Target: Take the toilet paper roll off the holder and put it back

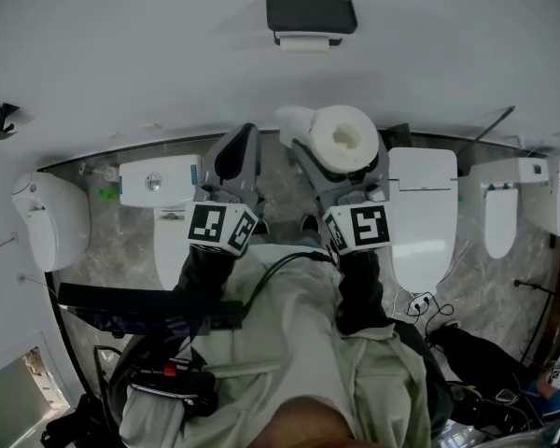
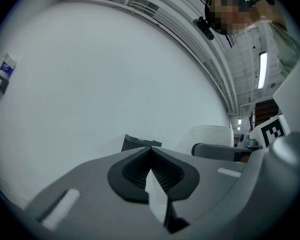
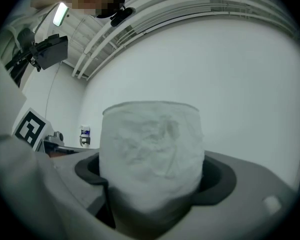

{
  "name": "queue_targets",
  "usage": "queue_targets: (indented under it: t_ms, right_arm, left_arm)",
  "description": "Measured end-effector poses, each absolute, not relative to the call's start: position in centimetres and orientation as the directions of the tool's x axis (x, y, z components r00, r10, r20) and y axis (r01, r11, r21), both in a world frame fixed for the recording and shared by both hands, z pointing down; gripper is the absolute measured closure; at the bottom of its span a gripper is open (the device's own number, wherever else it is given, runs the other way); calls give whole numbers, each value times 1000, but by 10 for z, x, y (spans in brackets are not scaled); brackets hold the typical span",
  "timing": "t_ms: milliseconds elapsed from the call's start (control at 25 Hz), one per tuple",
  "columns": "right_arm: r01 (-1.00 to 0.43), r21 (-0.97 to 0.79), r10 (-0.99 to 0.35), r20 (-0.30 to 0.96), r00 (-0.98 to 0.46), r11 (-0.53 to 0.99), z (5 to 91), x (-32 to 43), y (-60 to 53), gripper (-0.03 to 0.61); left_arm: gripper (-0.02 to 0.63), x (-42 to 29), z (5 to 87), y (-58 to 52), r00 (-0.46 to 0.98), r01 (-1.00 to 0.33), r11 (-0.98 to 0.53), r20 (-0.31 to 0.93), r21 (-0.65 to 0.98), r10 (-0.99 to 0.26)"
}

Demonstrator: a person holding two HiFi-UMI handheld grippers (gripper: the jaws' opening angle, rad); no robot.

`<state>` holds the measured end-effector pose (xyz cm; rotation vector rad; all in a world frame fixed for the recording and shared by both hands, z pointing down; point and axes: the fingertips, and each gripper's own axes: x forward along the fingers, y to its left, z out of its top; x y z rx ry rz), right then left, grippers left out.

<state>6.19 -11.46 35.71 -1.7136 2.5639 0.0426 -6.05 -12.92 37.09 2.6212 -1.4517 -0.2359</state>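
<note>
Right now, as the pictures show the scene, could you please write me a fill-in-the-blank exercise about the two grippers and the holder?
1. The right gripper grips the ____ between its jaws.
2. The left gripper is ____, with nothing between its jaws.
3. The dark holder is fixed to the white ____.

Missing words: toilet paper roll; shut; wall.
</note>
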Motion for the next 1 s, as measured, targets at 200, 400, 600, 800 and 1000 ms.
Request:
queue_targets:
  t_ms: [200,400,600,800,1000]
  right_arm:
    - [-920,12,-918,-55,-392,392,358,52,-114,112]
    - [-918,24,-916,-63,-396,395,354,49,-112,112]
    - [-924,28,-921,-68,-382,381,354,52,-108,112]
    - [-928,27,-925,-72,-373,372,354,55,-105,112]
    - [-929,56,-924,-90,-371,367,348,58,-118,112]
  left_arm:
    - [606,-63,371,-128,528,-824,-530,-70,201,-846]
    - [606,-61,369,-128,537,-817,-541,-79,198,-840]
    - [606,-56,368,-123,554,-806,-557,-78,199,-829]
    - [606,-53,368,-118,563,-799,-566,-78,202,-823]
    - [606,-58,369,-119,555,-806,-558,-75,197,-828]
